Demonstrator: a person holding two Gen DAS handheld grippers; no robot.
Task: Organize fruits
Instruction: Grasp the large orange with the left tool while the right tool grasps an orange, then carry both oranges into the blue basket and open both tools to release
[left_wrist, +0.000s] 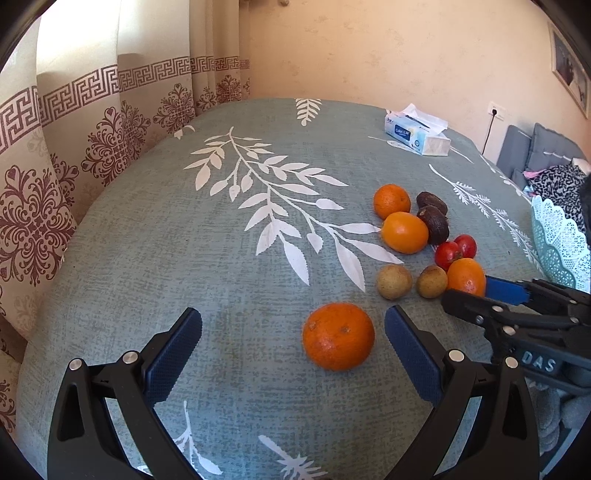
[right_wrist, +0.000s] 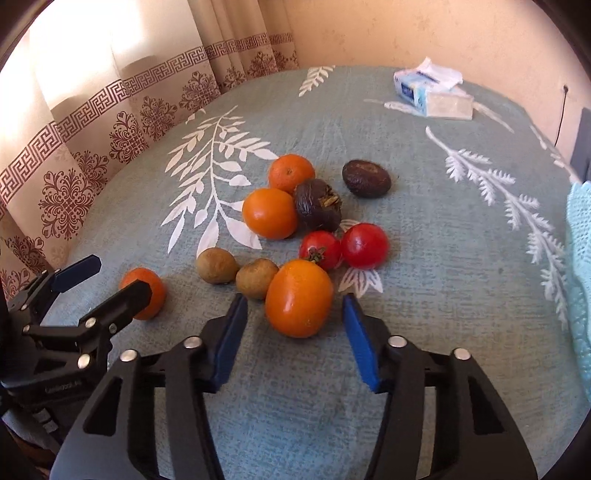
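Fruits lie on a teal leaf-print tablecloth. My left gripper is open around a rough orange, which sits nearer its right finger. My right gripper is open around a smooth orange fruit, fingers on either side, apart from it. Behind lie two brown kiwis, two red tomatoes, two more oranges and two dark avocados. The left gripper also shows in the right wrist view, and the right gripper in the left wrist view.
A light teal lace-edged basket stands at the table's right edge. A tissue box lies at the far side. Patterned curtains hang behind the table on the left. A grey sofa is at the far right.
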